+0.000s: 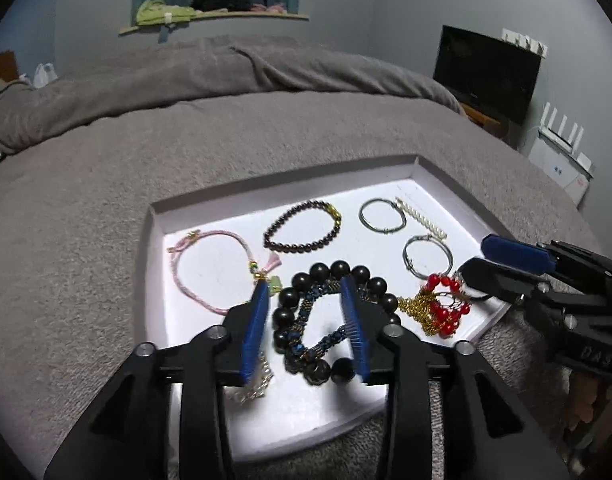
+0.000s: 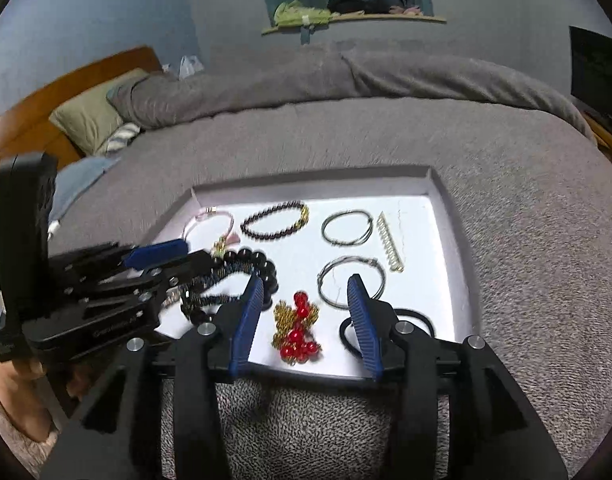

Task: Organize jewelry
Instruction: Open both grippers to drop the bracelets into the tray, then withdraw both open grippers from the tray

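A white shallow tray (image 1: 385,172) (image 2: 445,216) lies on a grey bed and holds several pieces of jewelry. My left gripper (image 1: 306,292) is open, its blue pads either side of a large dark bead bracelet (image 1: 333,270) tangled with a blue beaded chain (image 1: 306,312). My right gripper (image 2: 306,284) is open above a red-bead and gold chain piece (image 2: 296,330) (image 1: 441,308). A pink cord bracelet (image 1: 210,264), a small dark bead bracelet (image 1: 302,226), two thin wire hoops (image 2: 347,227) (image 2: 351,286) and a pearl hair clip (image 2: 390,246) lie spread in the tray.
A black hair tie (image 2: 409,320) lies at the tray's near right. A silver chain (image 1: 254,384) lies under my left finger. The grey blanket (image 1: 266,128) surrounds the tray. A monitor (image 1: 485,72) and a router (image 1: 561,136) stand to the right.
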{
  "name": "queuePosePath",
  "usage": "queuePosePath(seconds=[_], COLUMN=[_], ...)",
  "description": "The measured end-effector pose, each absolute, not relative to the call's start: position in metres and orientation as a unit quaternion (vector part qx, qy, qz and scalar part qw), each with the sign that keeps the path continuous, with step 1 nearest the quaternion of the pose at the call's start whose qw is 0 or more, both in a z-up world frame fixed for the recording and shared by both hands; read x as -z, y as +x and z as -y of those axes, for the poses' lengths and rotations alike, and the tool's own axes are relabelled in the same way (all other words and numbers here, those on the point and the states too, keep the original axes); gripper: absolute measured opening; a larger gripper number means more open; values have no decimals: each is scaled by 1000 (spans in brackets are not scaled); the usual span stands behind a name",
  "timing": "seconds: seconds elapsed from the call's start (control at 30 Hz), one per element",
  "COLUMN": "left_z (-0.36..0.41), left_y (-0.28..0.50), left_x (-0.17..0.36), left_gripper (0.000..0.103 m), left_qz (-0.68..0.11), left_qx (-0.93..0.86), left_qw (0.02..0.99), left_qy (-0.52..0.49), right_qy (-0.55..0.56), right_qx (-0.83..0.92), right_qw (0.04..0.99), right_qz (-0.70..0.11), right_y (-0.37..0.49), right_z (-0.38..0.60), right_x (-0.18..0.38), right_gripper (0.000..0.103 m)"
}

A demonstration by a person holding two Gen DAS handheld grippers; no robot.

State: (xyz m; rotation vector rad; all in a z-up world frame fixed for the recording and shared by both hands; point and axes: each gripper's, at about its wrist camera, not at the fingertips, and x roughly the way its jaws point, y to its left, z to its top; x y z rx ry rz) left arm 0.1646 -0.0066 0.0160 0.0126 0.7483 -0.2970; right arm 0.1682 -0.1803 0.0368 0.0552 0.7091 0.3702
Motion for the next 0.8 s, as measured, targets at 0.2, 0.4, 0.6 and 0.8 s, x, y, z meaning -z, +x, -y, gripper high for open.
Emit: queuePosePath(seconds=[0.2, 0.4, 0.6, 0.8], left_z=[-4, -5, -7, -6], left_y=[139, 110, 80, 62], left_x=[-32, -45, -43, -42], left_gripper=[74, 85, 91, 92], left_qz=[-346, -327, -323, -321], left_qx=[119, 95, 83, 68], left_qw=[931, 940, 943, 944], left_qy=[4, 16, 22, 29], right_qy=[46, 38, 15, -1], right_qx=[-164, -154, -148, -142], right_qw=[930, 937, 943, 944], right_qz=[-326, -312, -297, -299], right_y=[154, 131, 111, 99], right_z=[198, 205, 199, 196], right_x=[-52, -62, -68, -61], right_gripper=[65, 88, 95, 95])
